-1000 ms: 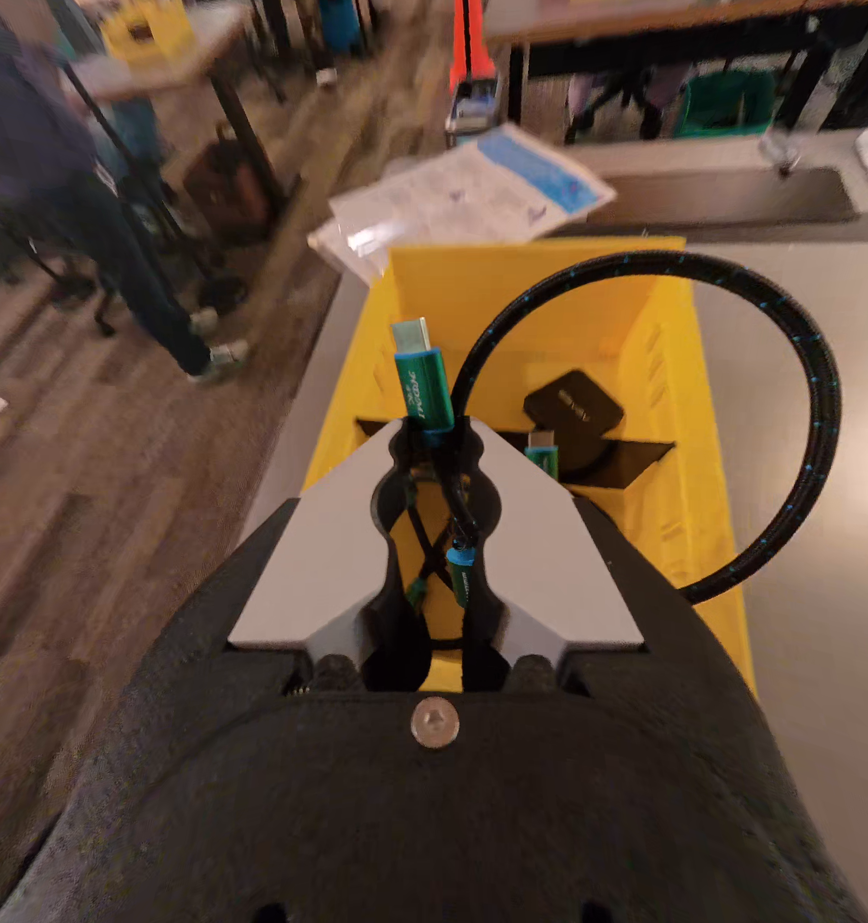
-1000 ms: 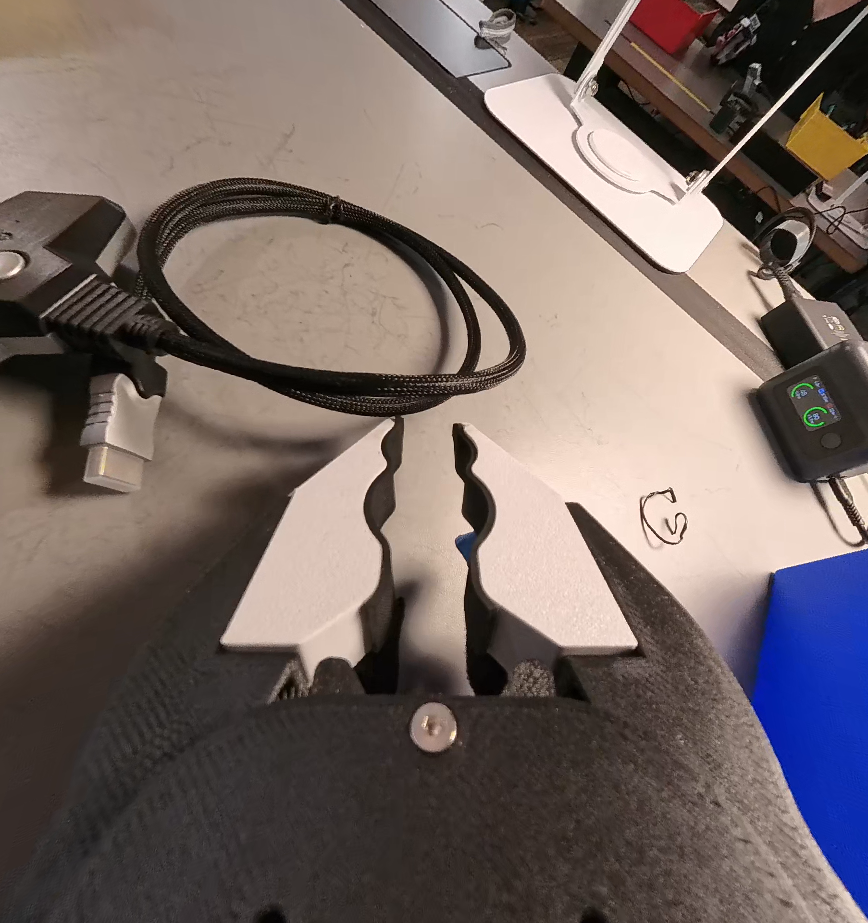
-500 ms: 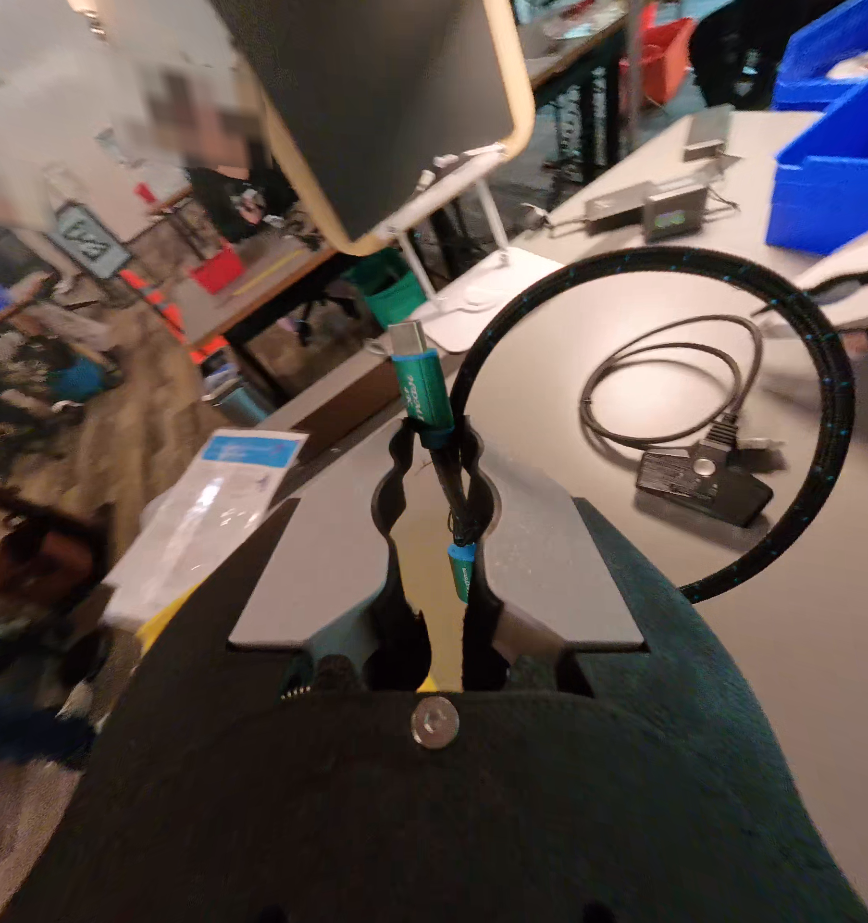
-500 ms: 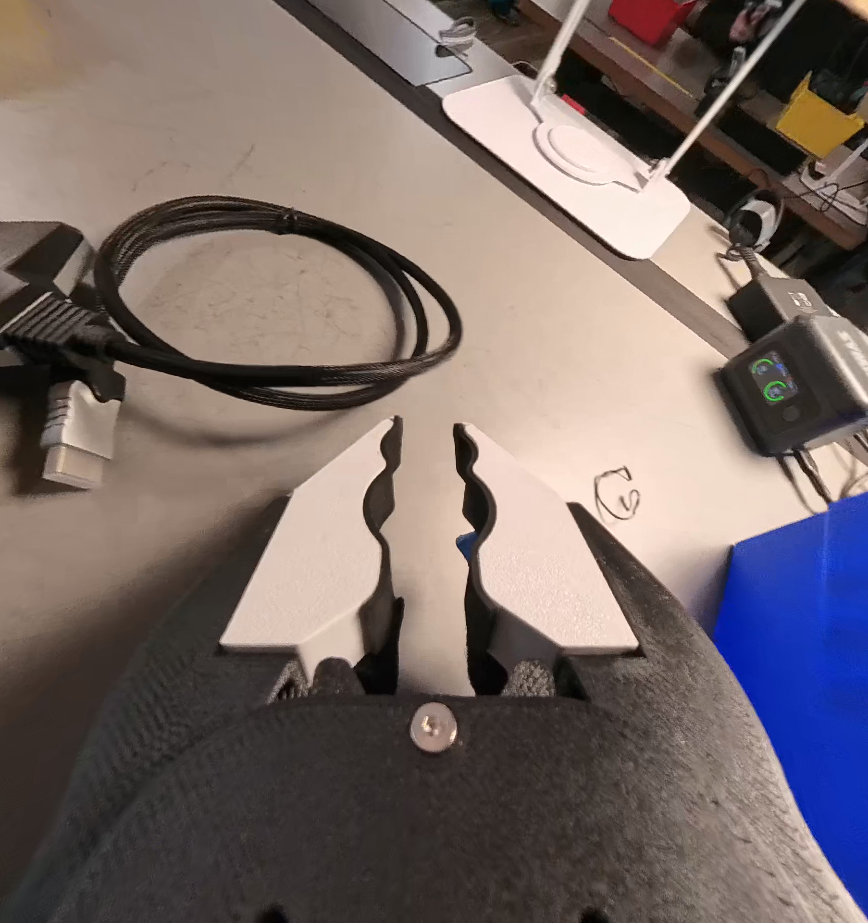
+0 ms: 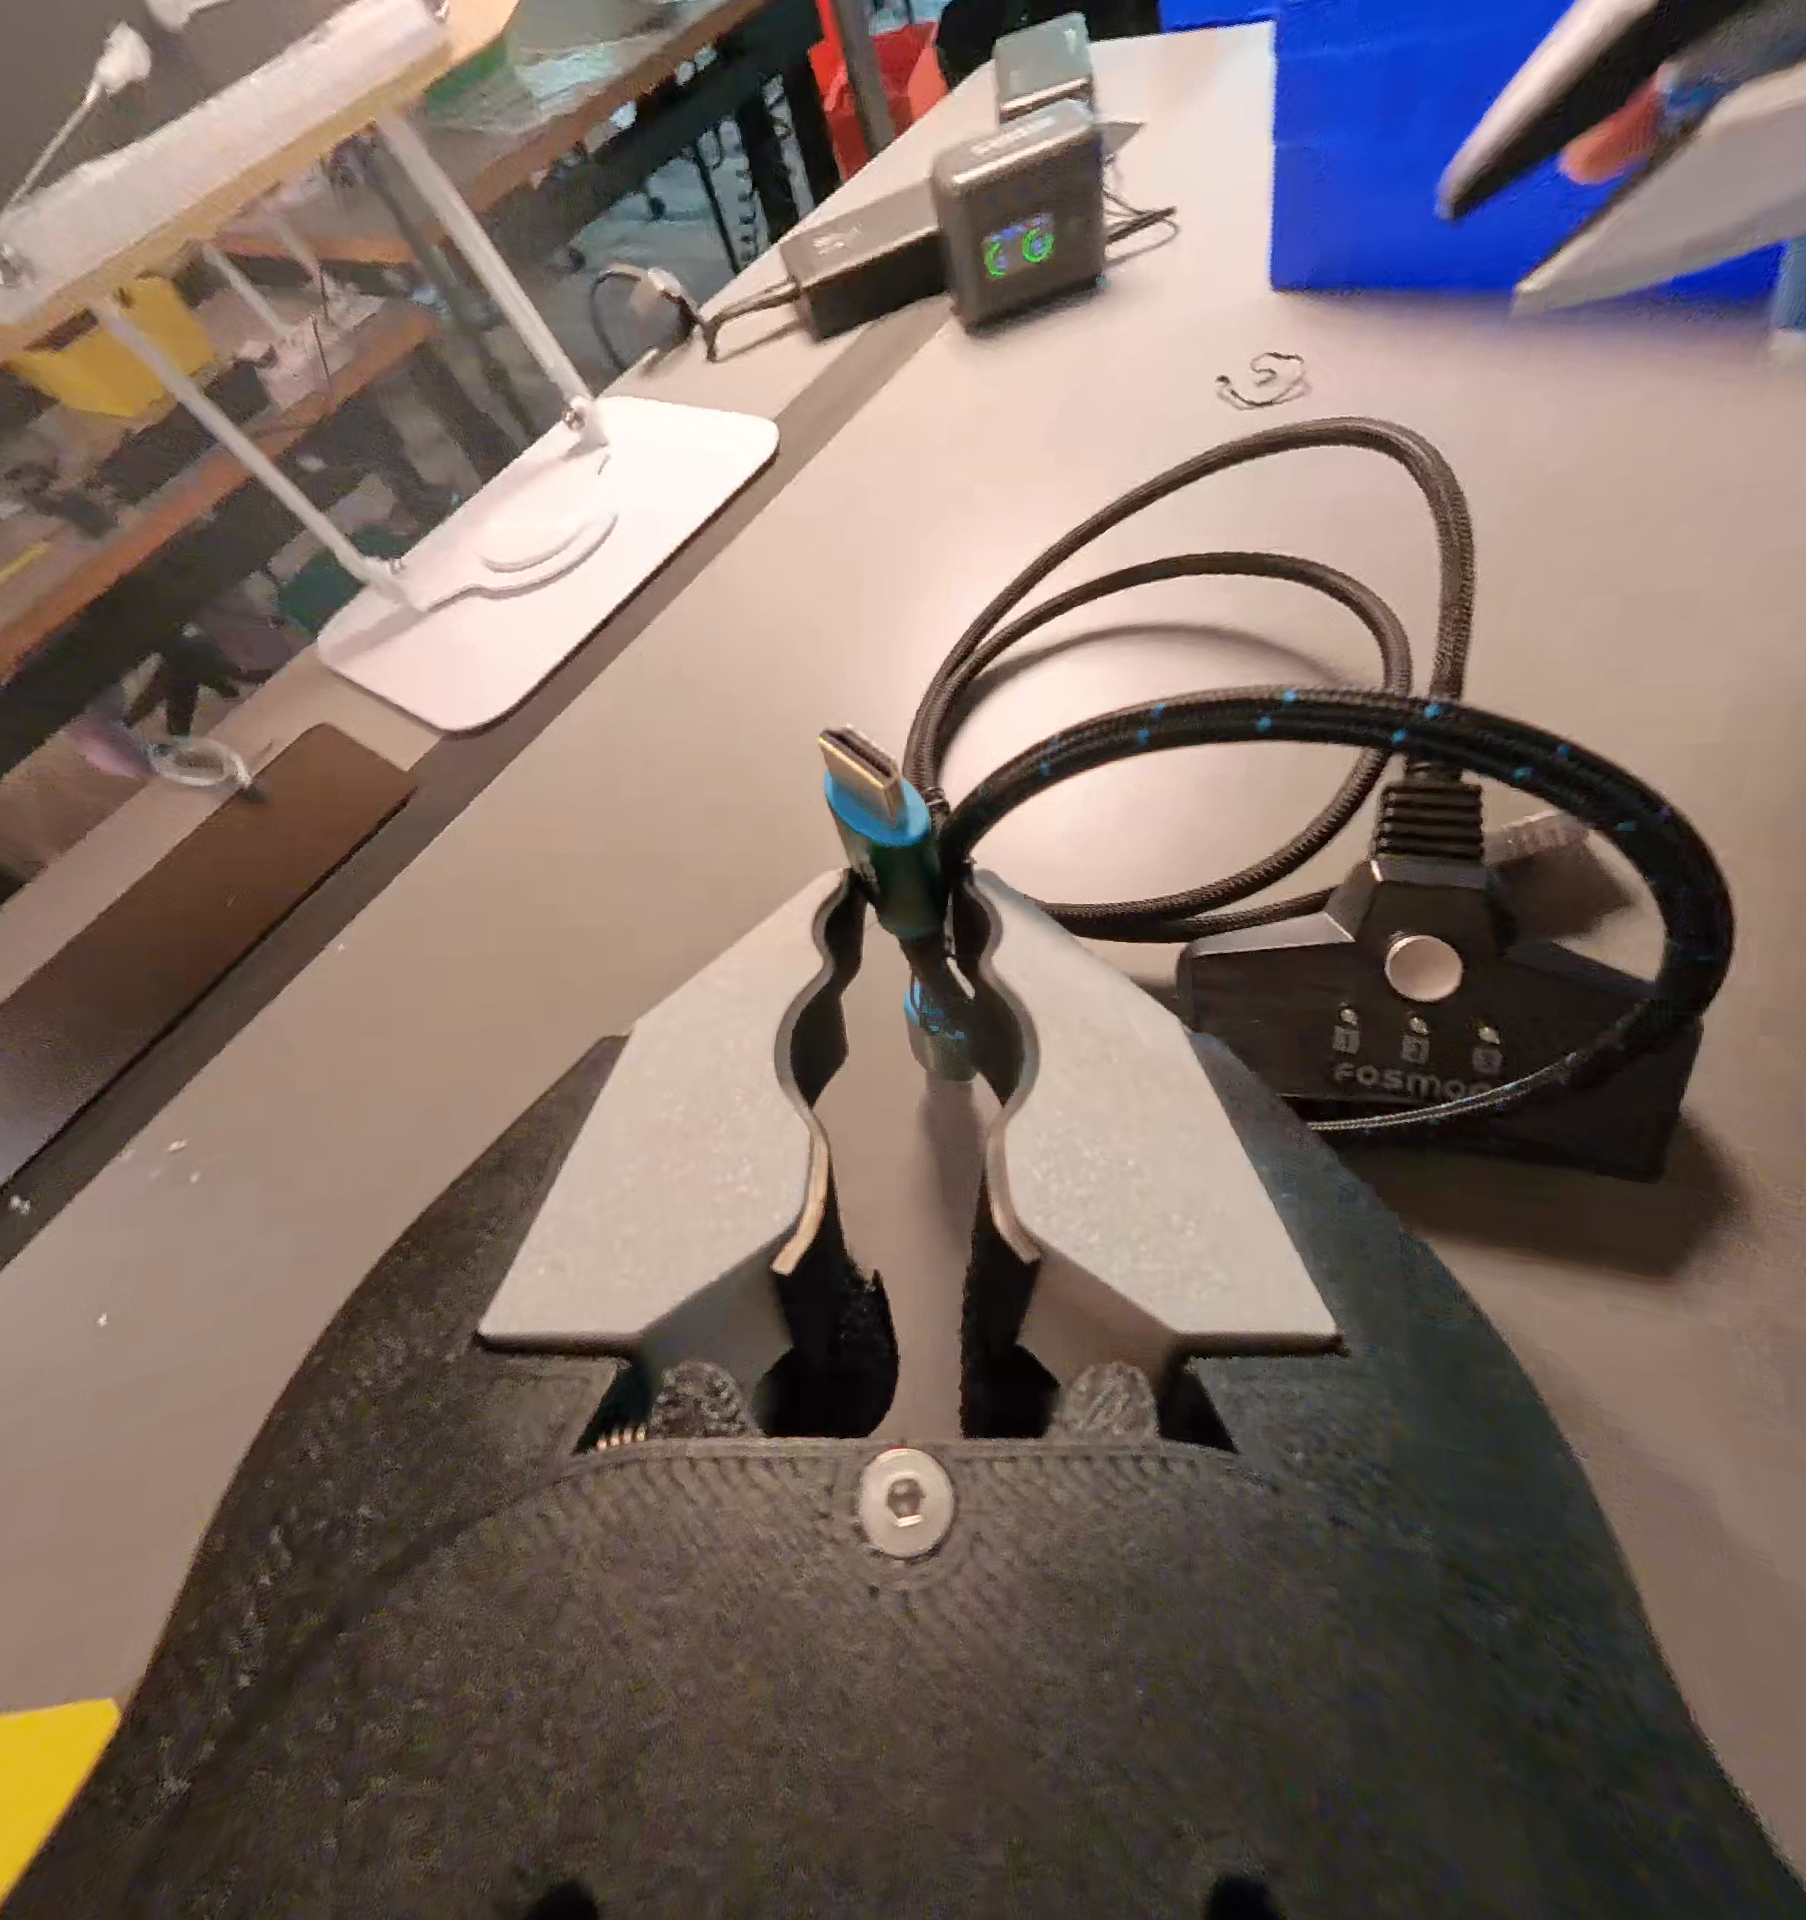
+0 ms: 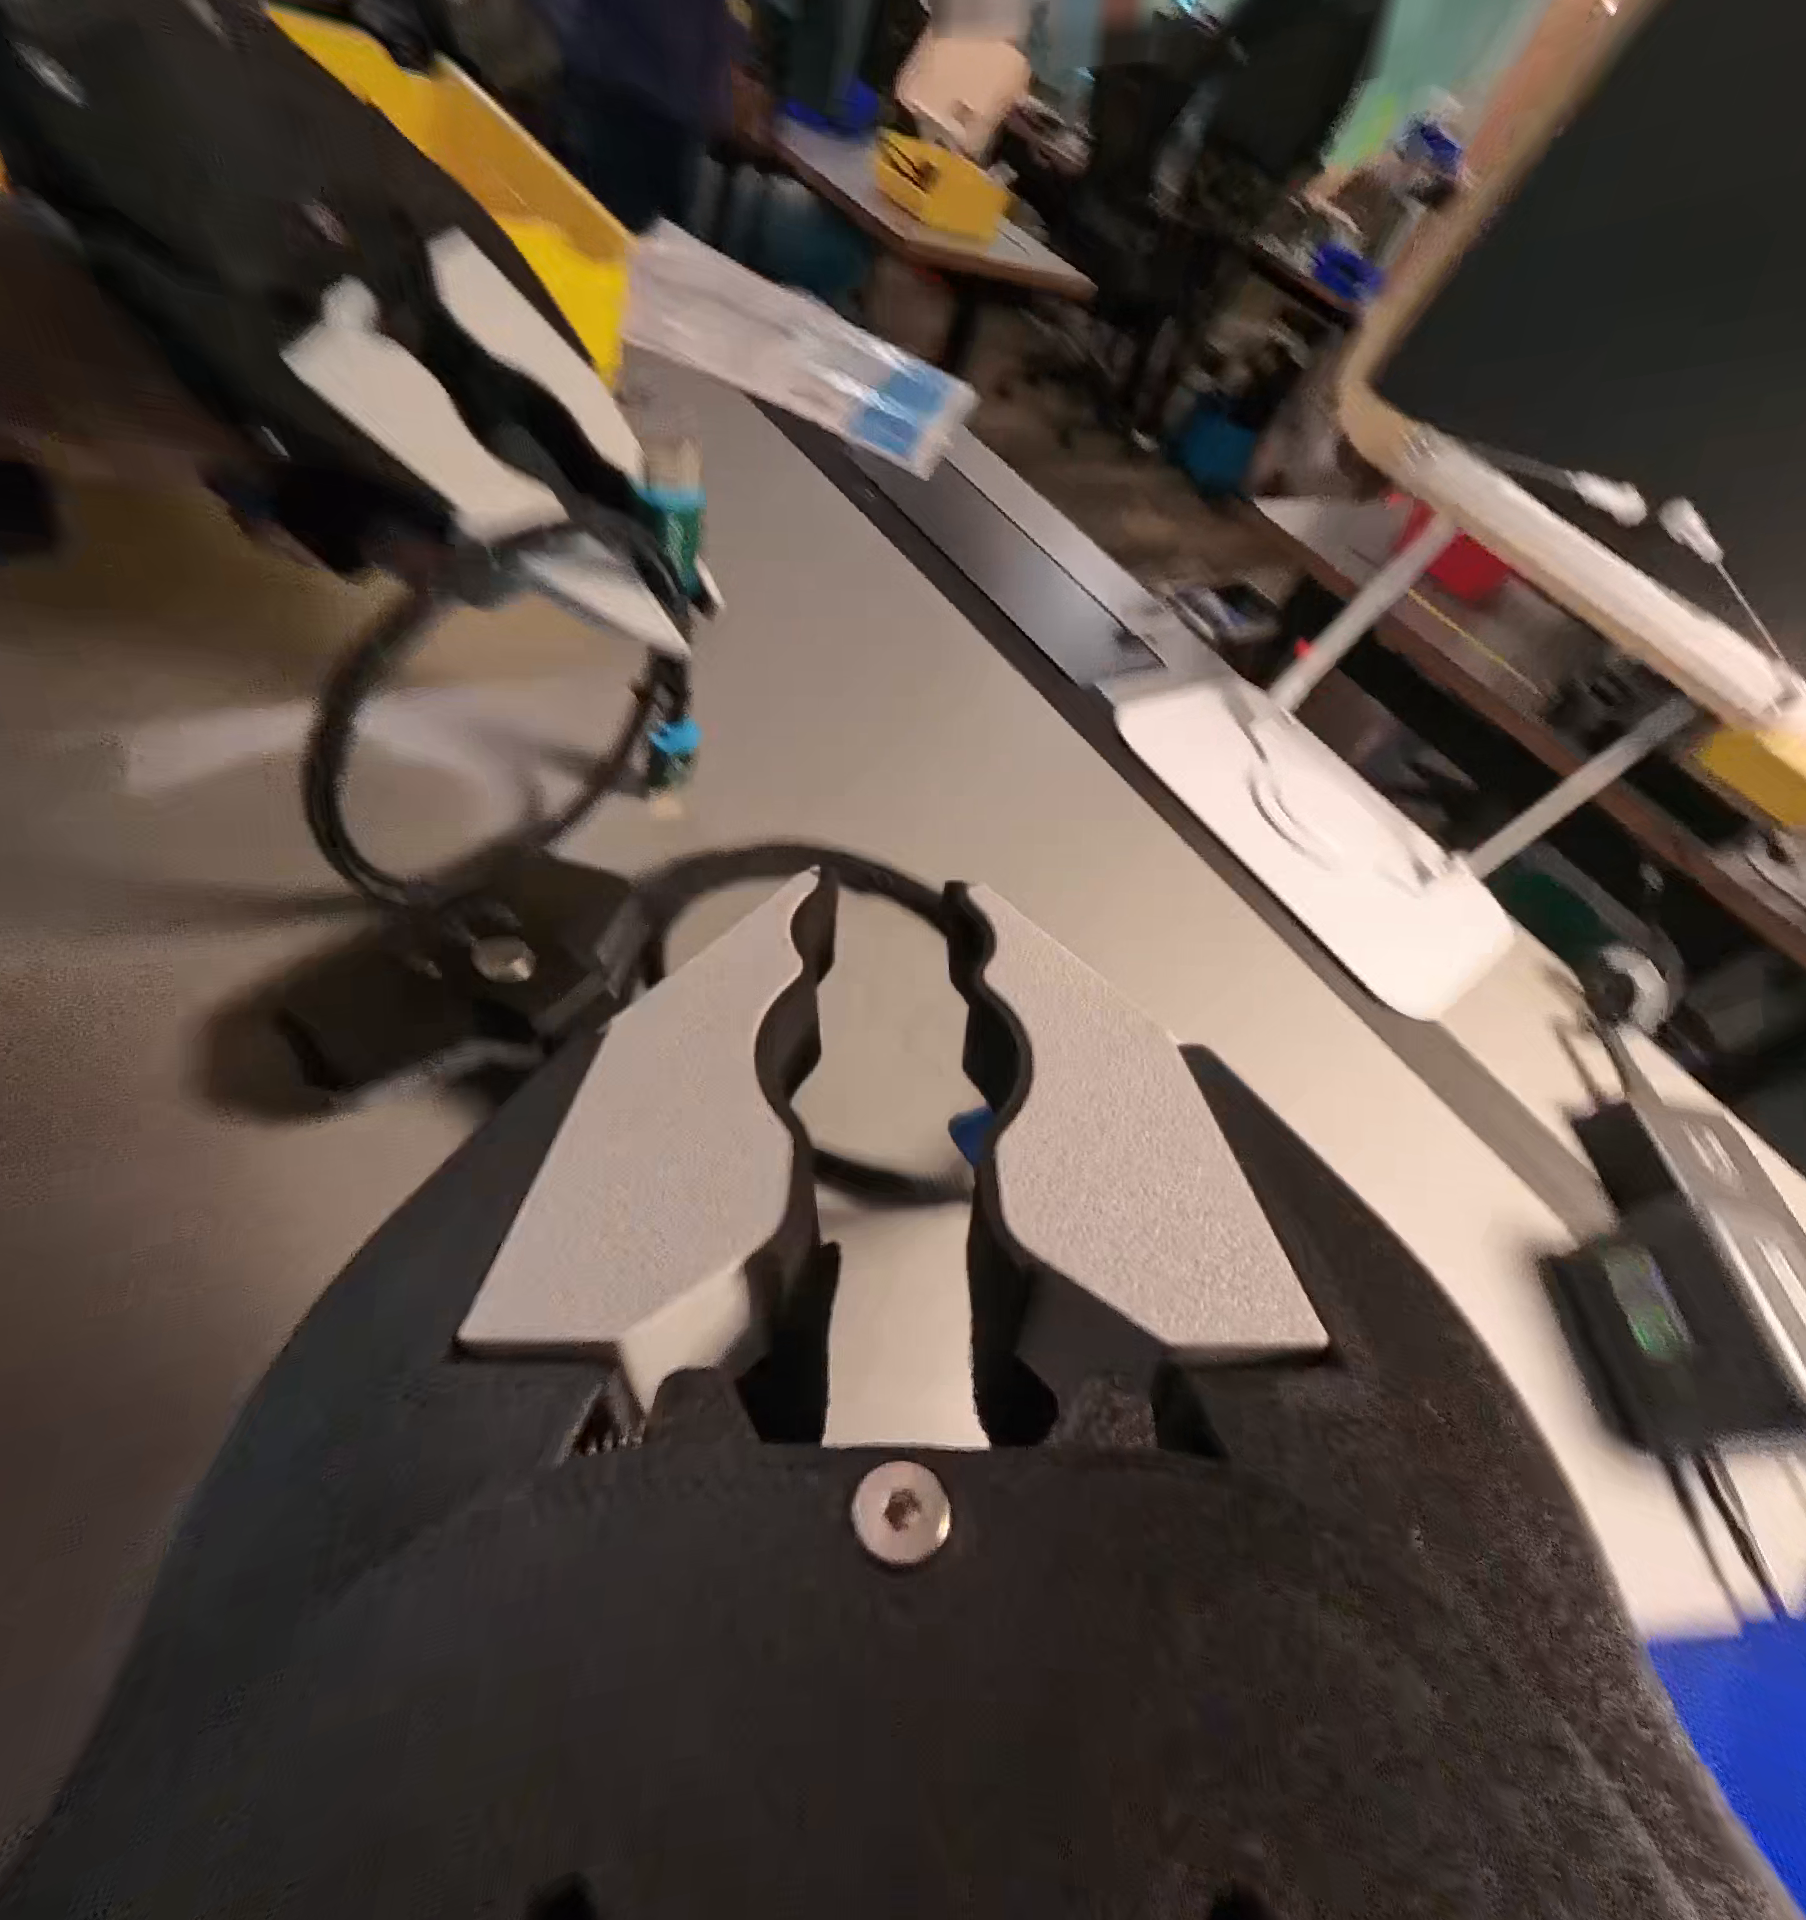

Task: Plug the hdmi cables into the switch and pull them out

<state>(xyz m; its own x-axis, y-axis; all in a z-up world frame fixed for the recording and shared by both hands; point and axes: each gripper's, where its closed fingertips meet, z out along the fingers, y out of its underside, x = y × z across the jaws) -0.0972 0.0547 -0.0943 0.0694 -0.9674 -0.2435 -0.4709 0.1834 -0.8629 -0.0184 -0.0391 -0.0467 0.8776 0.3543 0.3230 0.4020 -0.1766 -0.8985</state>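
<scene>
The left gripper point(image 5: 904, 894) pinches the teal HDMI plug point(image 5: 883, 831); its stiff braided cable point(image 5: 1501, 727) springs. The right gripper point(image 6: 883, 894) is narrowly parted, empty.

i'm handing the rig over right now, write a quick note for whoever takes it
Left tongs: shut on the black braided blue-flecked HDMI cable, gripped just behind its teal-sleeved plug, which points up and away, above the grey table. The cable's other teal plug dangles below.
Right tongs: open, empty, held over the table.
Black three-port HDMI switch: on the table right of the left tongs, with its own black braided lead coiled behind it.
Done: cable picked up and brought beside the switch.
Left: no blue-flecked plug is in the switch yet; plug in, then pull out.
</scene>
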